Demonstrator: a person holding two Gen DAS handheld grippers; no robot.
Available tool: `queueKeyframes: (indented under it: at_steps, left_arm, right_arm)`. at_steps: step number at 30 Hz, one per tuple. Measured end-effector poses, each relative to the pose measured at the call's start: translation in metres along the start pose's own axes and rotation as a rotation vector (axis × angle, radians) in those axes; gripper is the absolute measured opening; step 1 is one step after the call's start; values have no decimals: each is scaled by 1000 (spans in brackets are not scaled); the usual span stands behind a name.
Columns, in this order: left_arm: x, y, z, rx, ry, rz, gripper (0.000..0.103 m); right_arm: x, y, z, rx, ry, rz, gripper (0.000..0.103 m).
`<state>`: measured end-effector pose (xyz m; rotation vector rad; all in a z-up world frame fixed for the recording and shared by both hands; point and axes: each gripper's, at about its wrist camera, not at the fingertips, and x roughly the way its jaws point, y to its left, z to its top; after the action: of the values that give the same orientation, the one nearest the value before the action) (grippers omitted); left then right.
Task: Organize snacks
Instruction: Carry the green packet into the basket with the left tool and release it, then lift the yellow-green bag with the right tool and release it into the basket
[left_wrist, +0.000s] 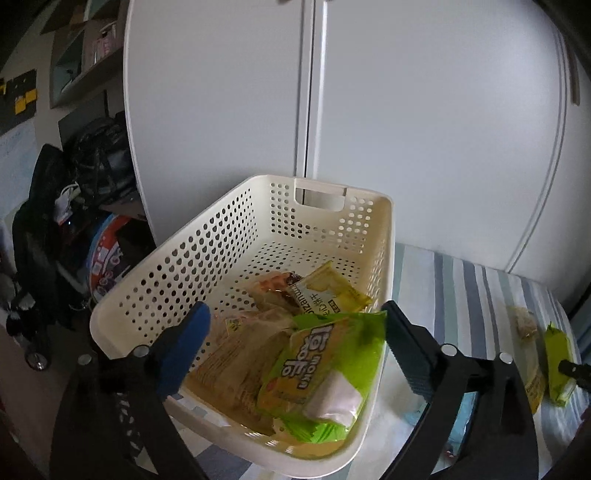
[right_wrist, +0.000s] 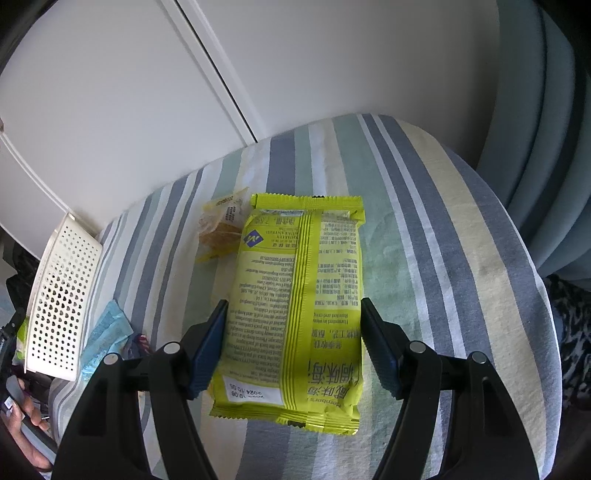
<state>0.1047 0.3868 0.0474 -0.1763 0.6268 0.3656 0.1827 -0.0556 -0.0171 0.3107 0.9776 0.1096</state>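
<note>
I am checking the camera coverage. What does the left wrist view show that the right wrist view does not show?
Only the left wrist view shows the inside of the white basket with its snacks, such as the green packet. Only the right wrist view shows the printed back of the yellow-green packet between the open right gripper. Both show the basket, the striped cloth and that packet.

A striped cloth in blue, grey, pale green and cream (right_wrist: 424, 229) covered the surface. Behind it stood tall white cabinet doors (left_wrist: 406, 129). At the far left hung dark bags (left_wrist: 99, 158), with a round red, white and blue tin (left_wrist: 107, 254) below them. Wall shelves (left_wrist: 81, 55) held cardboard boxes.
</note>
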Motion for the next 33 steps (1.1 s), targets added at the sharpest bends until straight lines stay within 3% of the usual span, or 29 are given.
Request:
queueKeyframes:
  at_steps: [12, 20, 27, 33]
  left_arm:
    - [1, 10, -3, -17, -8, -33, 96]
    - [0, 26, -3, -92, -1, -77, 96]
    - [-7, 33, -2, -120, -18, -82, 96]
    - [-11, 38, 0, -142, -27, -93, 96]
  right_arm:
    - [23, 20, 3, -97, 122, -154, 78]
    - [14, 15, 0, -69, 117, -165, 70]
    - [-24, 17, -4, 12, 32, -53, 68]
    - [-51, 57, 1, -9, -17, 60, 68]
